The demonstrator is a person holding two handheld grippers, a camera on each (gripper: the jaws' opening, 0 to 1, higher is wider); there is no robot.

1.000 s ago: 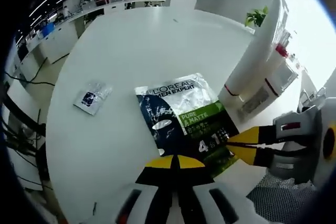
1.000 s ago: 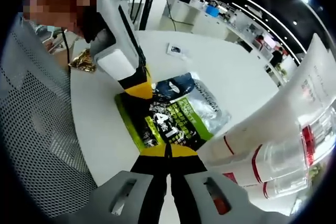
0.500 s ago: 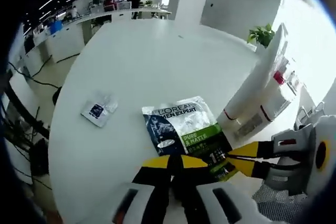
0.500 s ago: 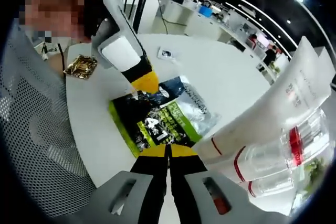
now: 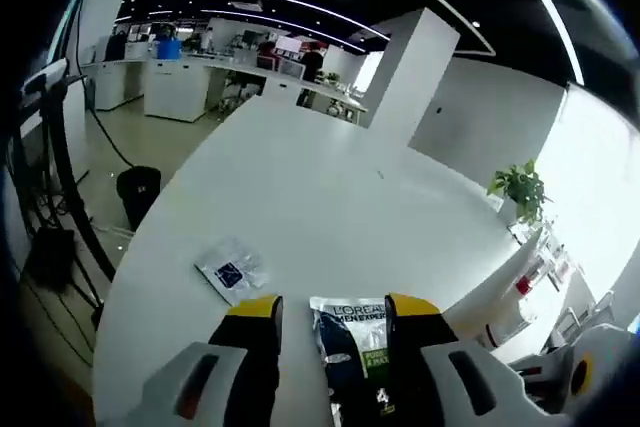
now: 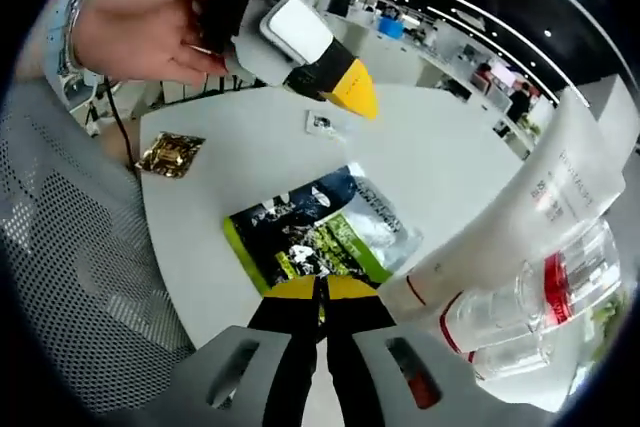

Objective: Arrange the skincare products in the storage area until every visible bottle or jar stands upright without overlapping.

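Two yellow-tipped jaws of the left gripper (image 5: pixel 330 312) are standing apart in the left gripper view, holding nothing, with the green-and-dark sachet pack (image 5: pixel 357 352) lying flat between and below them, its long axis running away toward the bottom edge. A small sachet (image 5: pixel 230 272) is lying just beyond the left jaw on the white round table (image 5: pixel 300 177); an open office is stretching behind.

In the right gripper view the right gripper (image 6: pixel 322 292) is pinching the pack's (image 6: pixel 320 232) near edge with its jaws together. The left gripper (image 6: pixel 320 62) is hanging above the table, well apart from the pack, so the right one is nearer. Clear red-banded bottles (image 6: pixel 520 297) are lying tilted at right; a gold packet (image 6: pixel 170 154) is resting near the table's edge.
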